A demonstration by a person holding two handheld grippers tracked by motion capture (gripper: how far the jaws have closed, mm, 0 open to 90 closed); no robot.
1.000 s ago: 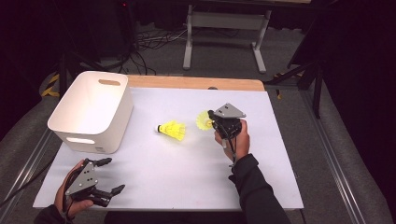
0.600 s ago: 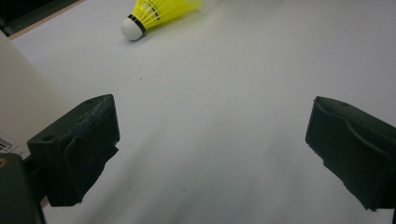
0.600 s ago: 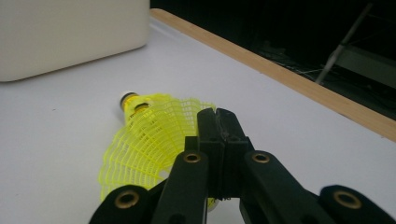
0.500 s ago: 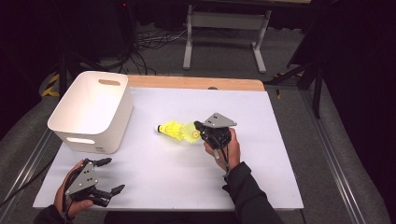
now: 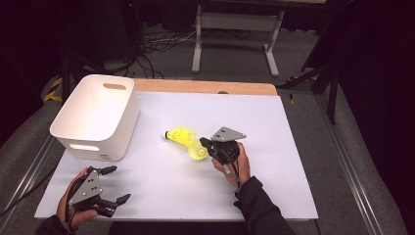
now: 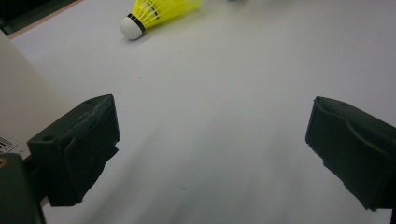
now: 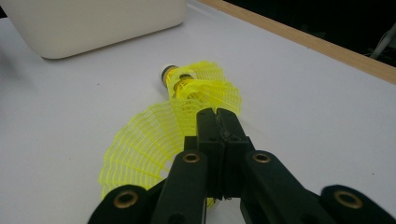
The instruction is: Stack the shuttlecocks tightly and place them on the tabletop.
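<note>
Since the right gripper has its jaws pinched tight on the mesh skirt of one yellow shuttlecock, everything turns on where that birdie goes relative to the second shuttlecock, which lies on the white table just past the held one, up and to the left. In the right gripper view the held skirt fans out left of the jaws, and the lying one sits right beyond it with its cork tip pointing at the white bin, so its long axis runs roughly away from the gripper toward the bin. I can't tell if the two skirts actually touch. The bin is further left. The left gripper rests at the near left corner, jaws wide and empty, much further off, so I'd guess the right hand does the next bit.
</note>
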